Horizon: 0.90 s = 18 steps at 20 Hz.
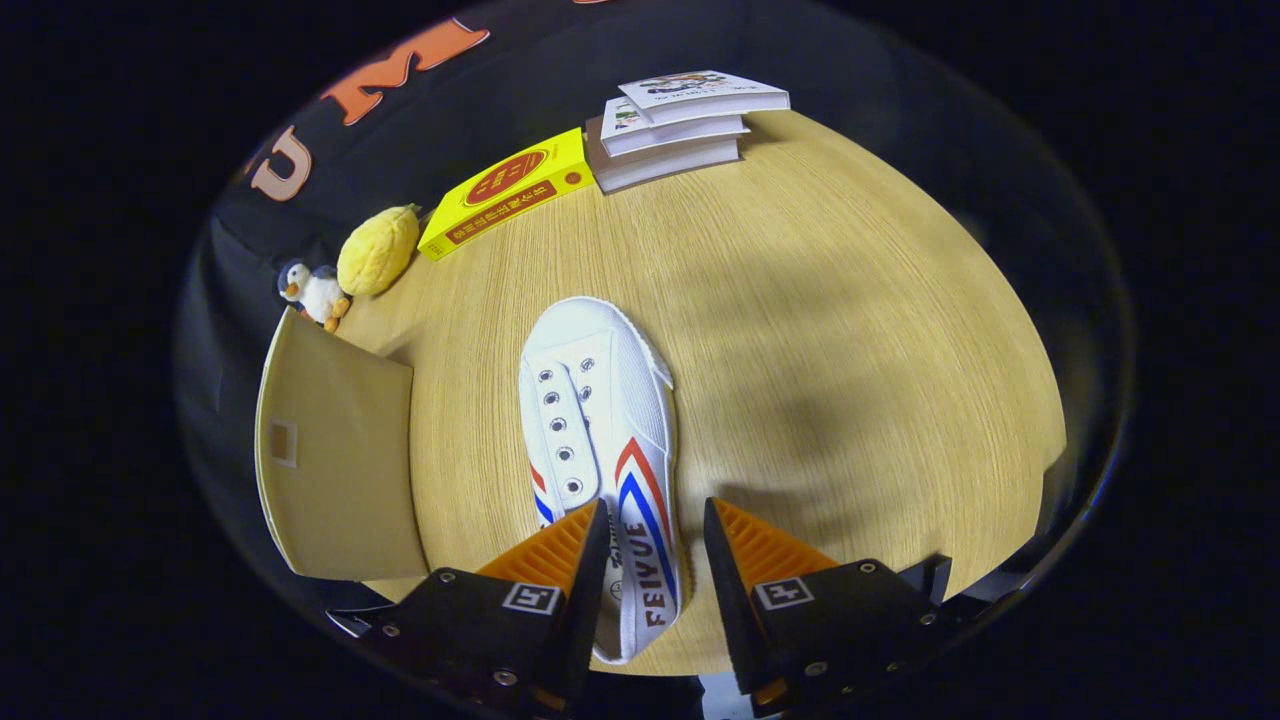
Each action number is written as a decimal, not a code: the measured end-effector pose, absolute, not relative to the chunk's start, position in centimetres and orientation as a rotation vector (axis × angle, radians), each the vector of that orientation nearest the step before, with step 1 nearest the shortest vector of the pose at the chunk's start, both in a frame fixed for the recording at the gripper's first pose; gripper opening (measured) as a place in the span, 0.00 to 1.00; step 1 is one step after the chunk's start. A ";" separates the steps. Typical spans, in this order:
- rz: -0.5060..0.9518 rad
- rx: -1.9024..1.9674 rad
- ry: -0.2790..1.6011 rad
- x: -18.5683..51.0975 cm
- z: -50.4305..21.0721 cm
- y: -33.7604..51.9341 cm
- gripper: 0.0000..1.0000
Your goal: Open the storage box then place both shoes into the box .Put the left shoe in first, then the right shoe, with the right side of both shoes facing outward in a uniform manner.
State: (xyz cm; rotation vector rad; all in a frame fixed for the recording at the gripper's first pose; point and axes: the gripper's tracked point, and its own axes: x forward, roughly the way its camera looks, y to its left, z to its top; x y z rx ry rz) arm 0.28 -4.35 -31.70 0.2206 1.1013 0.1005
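A white canvas shoe [600, 420] with red and blue stripes lies on the wooden table [850, 350], toe pointing away from me. My gripper [655, 510] is open at the shoe's heel end. One finger sits over the shoe's opening and the other stands just outside its striped side wall, with a narrow gap left to that wall. To the left of the shoe a tan panel of the storage box [330, 450] with a small square window lies flat. The inside of the box is hidden.
At the far side of the table are a stack of books [680, 125], a yellow box [505, 190], a yellow plush toy [378, 250] and a small penguin toy [315, 293]. Bare wood stretches to the right of the shoe.
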 end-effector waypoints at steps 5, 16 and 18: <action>0.179 0.166 1.120 0.7 -32.8 -3.6 0.42; 0.158 0.422 1.047 0.9 -32.3 -3.2 0.00; 0.163 0.474 1.007 1.4 -31.3 -2.4 0.00</action>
